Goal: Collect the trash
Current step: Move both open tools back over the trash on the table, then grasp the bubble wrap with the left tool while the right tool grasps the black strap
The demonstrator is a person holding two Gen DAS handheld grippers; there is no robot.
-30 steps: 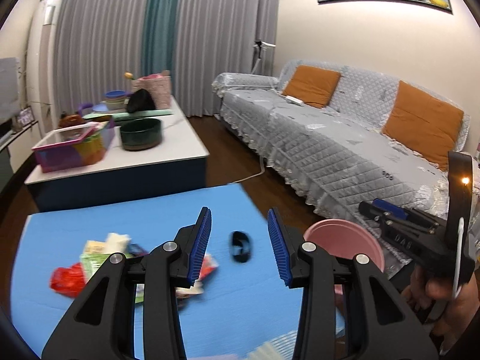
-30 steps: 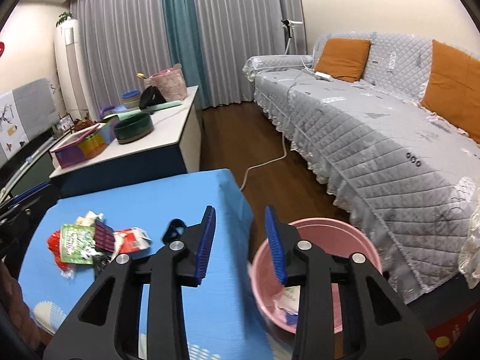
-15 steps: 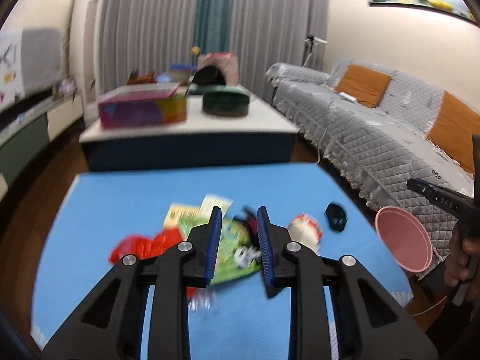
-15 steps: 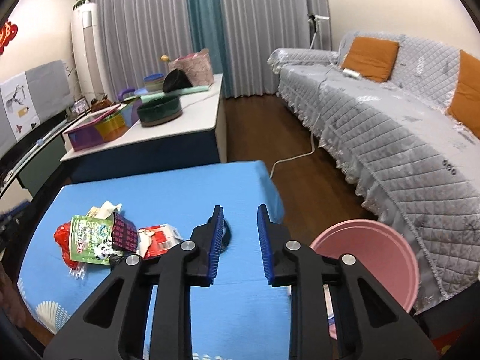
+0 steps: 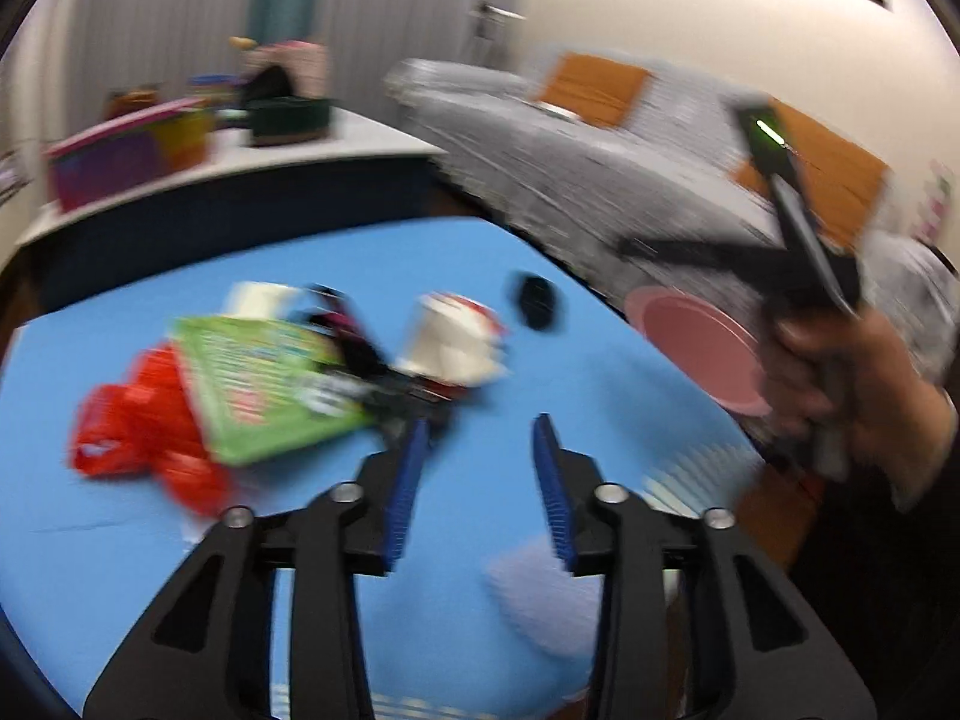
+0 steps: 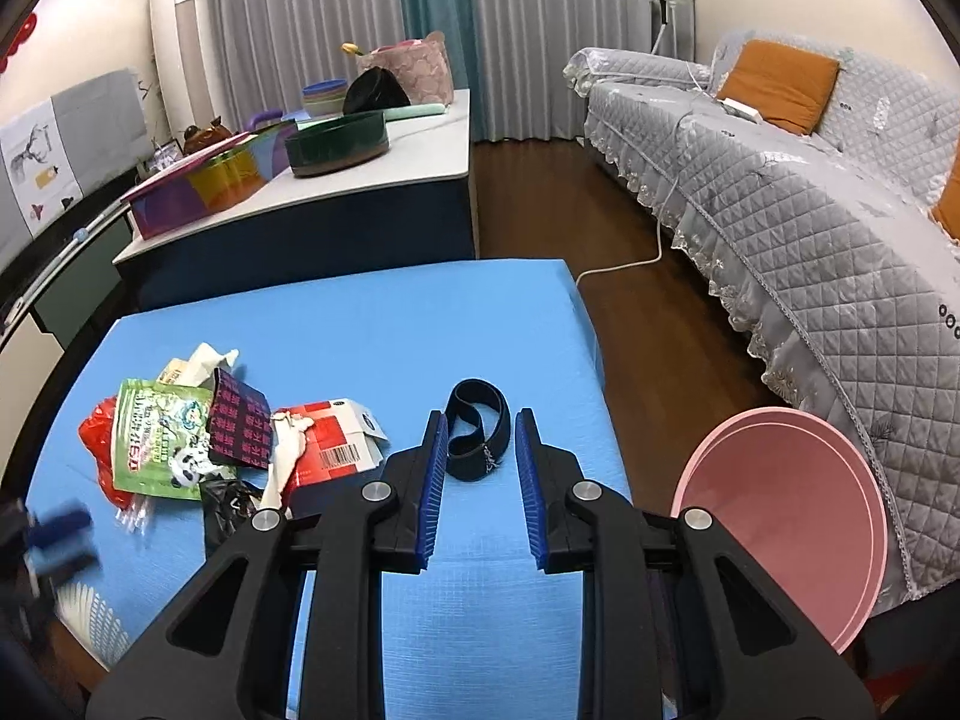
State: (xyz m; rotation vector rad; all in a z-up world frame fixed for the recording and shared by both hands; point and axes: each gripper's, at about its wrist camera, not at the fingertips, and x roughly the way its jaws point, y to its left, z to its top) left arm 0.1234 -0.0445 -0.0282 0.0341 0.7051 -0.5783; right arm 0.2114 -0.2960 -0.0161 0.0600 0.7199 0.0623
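Note:
A heap of trash lies on the blue table (image 6: 360, 324): a green snack bag (image 6: 153, 444), a red wrapper (image 6: 96, 438), a dark purple packet (image 6: 237, 420), a red-and-white carton (image 6: 327, 447). A black band (image 6: 477, 432) lies apart, just beyond my right gripper (image 6: 478, 438), which is open and empty. My left gripper (image 5: 480, 438) is open and empty, near the blurred green bag (image 5: 264, 384) and white carton (image 5: 450, 342). A pink bin (image 6: 786, 516) stands off the table's right edge.
A grey quilted sofa (image 6: 810, 180) with orange cushions runs along the right. A white-topped coffee table (image 6: 372, 180) behind carries a dark green bowl (image 6: 336, 144) and a colourful box (image 6: 192, 192). A cable lies on the wooden floor (image 6: 630, 312).
Both grippers have opened wider. The left view swung right and closer to the trash heap, now blurred. The right gripper moved forward over the table toward the black band.

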